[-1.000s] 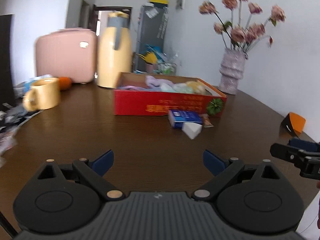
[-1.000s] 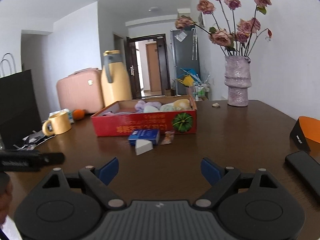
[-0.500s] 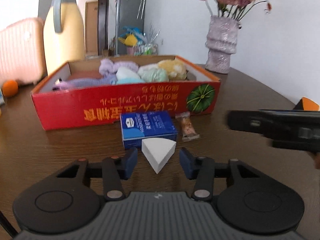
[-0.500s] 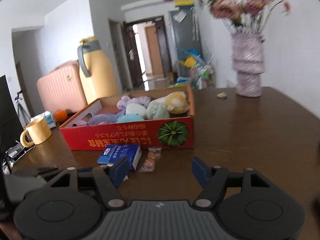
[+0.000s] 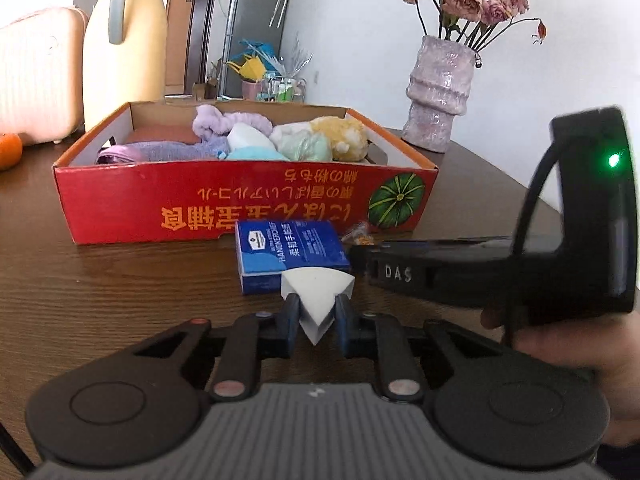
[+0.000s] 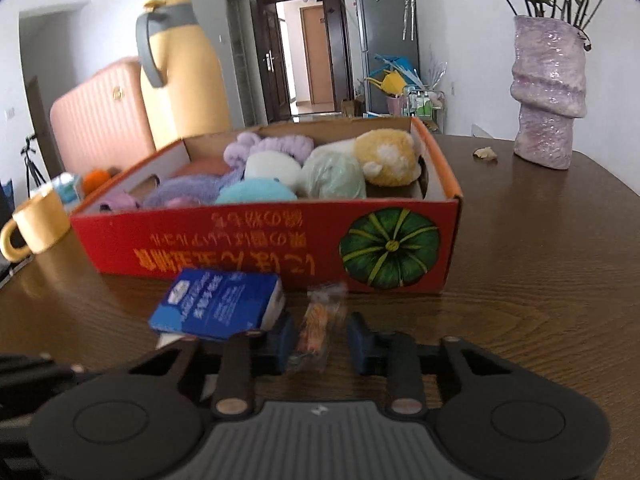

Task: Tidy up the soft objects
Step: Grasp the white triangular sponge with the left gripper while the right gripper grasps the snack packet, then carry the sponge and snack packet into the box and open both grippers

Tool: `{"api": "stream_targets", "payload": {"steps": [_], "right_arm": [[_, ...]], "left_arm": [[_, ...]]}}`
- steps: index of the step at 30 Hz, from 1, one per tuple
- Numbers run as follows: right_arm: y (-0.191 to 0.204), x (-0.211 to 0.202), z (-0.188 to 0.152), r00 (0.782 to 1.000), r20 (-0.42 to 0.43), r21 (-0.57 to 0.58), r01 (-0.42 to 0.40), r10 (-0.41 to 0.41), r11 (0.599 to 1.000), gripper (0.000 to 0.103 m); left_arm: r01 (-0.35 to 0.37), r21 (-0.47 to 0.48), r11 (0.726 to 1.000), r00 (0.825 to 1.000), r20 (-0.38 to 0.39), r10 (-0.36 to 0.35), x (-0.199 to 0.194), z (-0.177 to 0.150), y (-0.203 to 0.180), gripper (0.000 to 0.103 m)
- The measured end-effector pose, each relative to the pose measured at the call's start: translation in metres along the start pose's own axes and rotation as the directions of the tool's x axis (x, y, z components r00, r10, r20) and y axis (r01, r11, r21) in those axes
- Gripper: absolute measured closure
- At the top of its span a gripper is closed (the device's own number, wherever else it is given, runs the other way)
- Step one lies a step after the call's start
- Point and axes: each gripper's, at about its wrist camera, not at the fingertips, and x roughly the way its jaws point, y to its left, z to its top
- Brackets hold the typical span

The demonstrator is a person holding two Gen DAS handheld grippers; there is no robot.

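A red cardboard box [image 5: 248, 200] holds several soft toys and cloths [image 5: 276, 140]; it also shows in the right wrist view [image 6: 280, 240]. In front of it lie a blue tissue pack [image 5: 288, 248], a white wedge sponge [image 5: 318, 300] and a small snack packet [image 6: 318, 326]. My left gripper [image 5: 317, 320] is shut on the white wedge sponge at the table. My right gripper [image 6: 318, 338] stands partly closed around the snack packet, with a gap on its right side. The right gripper's body [image 5: 500, 272] crosses the left wrist view.
A purple vase with dried roses [image 5: 440, 92] stands right of the box. A yellow jug [image 5: 124, 48], a pink suitcase [image 5: 36, 76] and an orange [image 5: 8, 150] stand at the back left. A yellow mug [image 6: 36, 224] sits left of the box.
Both grippers moved forward toward the box. The left jaws closed onto the white wedge sponge. The right jaws narrowed around the snack packet beside the blue pack.
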Motion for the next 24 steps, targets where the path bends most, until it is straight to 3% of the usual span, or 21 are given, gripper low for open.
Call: {"api": "stream_targets", "payload": {"steps": [6,8,19,24], "right_arm": [[0.001,-0.008,-0.003,0.999,0.031,-0.009,0.025,-0.025,1.0,0.088],[-0.001,-0.023,-0.006,0.998,0.06,0.008,0.022,-0.023,1.0,0.088],[0.019,-0.175,-0.099,0.987,0.124,0.082,-0.116,0.105,0.99,0.088],[0.036,-0.209,-0.108,0.979,0.161,0.031,-0.129,0.123,0.991,0.088]], "left_arm": [[0.001,-0.004,1.0,1.0,0.012,-0.001,-0.005,0.002,0.001,0.085],[-0.033,0.007,0.999,0.999,0.033,0.033,-0.012,0.001,-0.001,0.085],[0.019,-0.015,1.0,0.997,0.07,-0.018,-0.134,-0.046,-0.004,0.085],[0.027,-0.002,1.0,0.995,0.096,-0.027,-0.159,-0.052,-0.017,0.085]]}}
